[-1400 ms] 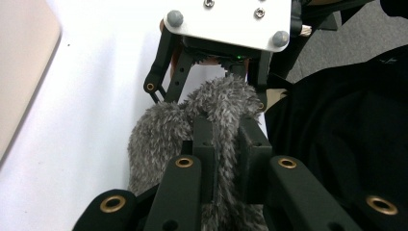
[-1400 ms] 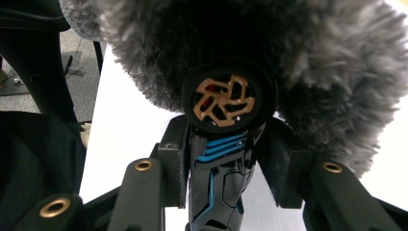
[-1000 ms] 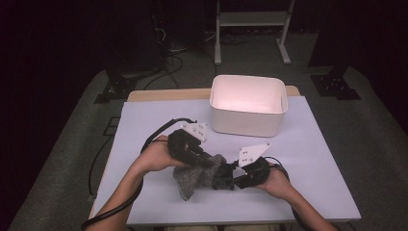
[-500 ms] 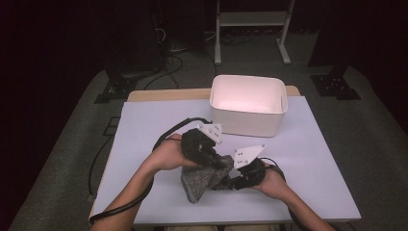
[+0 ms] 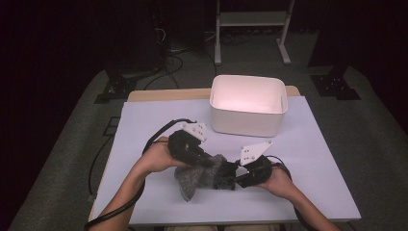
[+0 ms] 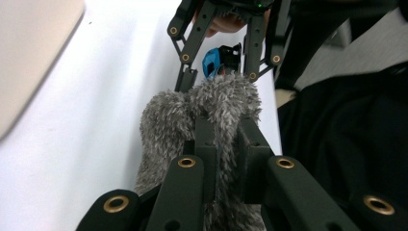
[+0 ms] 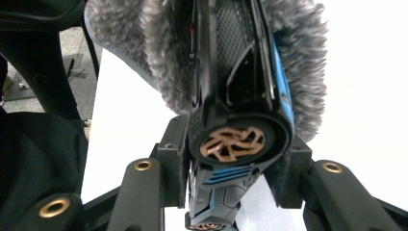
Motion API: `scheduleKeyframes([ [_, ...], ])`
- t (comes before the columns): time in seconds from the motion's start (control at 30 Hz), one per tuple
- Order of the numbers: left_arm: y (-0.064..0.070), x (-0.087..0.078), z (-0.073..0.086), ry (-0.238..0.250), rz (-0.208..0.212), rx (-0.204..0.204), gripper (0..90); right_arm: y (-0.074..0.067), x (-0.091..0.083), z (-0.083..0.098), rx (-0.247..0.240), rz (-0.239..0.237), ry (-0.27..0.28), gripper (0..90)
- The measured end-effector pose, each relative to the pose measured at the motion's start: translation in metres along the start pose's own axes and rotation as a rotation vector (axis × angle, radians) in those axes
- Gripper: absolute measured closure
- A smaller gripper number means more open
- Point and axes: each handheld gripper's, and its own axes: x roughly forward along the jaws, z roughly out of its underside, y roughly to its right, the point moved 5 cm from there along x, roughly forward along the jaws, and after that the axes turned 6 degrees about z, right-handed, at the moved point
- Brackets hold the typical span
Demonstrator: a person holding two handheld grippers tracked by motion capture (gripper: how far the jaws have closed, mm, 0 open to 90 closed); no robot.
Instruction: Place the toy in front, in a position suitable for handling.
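A grey fuzzy pouch (image 5: 195,177) lies on the white table between my two grippers. My left gripper (image 5: 211,164) comes in from the left, shut on the pouch's edge. In the left gripper view its jaws (image 6: 226,126) pinch the grey fuzz (image 6: 163,120). From the right, my right gripper (image 5: 230,176) is shut on a black and blue toy car (image 7: 240,86) with bronze wheels. The car's front end is pushed into the fuzzy pouch (image 7: 159,43), and the pads (image 7: 175,161) clamp its sides. A blue bit of the car (image 6: 211,61) peeks over the fuzz.
A white plastic bin (image 5: 245,122) stands open at the back of the table, beyond the grippers. The white table top (image 5: 317,159) stretches to the right and left. Cables trail from both grippers. Dark floor and stands surround the table.
The left gripper shifted a little to the right, then back left, keeping hold of the pouch. The right gripper and the car have barely moved.
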Motion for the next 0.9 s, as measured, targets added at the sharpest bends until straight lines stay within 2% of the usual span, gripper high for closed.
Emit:
scheduleKeyframes([
  [0.07,0.0,0.0,0.003,0.022,0.006,-0.003,82.0,-0.001,0.0,-0.001,-0.009,0.002,-0.011,55.6],
  [0.2,0.001,-0.004,0.003,0.016,0.001,0.003,81.9,-0.002,0.001,-0.005,-0.013,0.003,-0.028,55.7],
  [0.43,-0.001,-0.012,0.007,0.015,-0.024,-0.005,81.9,0.0,0.006,-0.024,-0.024,-0.006,0.012,57.6],
  [0.57,-0.001,-0.014,0.011,0.02,-0.015,-0.015,82.0,-0.001,0.011,-0.032,-0.045,-0.012,0.002,58.1],
  [0.6,-0.001,-0.014,0.012,0.03,-0.003,-0.019,82.0,-0.001,0.012,-0.033,-0.047,-0.016,-0.005,58.0],
  [0.67,-0.001,-0.012,0.012,0.034,-0.009,-0.019,82.0,0.0,0.011,-0.035,-0.048,-0.026,-0.038,57.9],
  [0.73,-0.001,-0.011,0.011,0.036,-0.007,-0.02,82.1,-0.001,0.011,-0.037,-0.058,-0.008,-0.07,57.3],
  [0.83,0.0,-0.009,0.007,0.031,-0.005,-0.008,82.0,-0.002,0.013,-0.036,-0.076,-0.003,-0.155,56.0],
  [0.9,0.001,-0.007,0.005,0.028,0.0,0.0,82.0,-0.002,0.012,-0.036,-0.078,-0.006,-0.177,56.0],
])
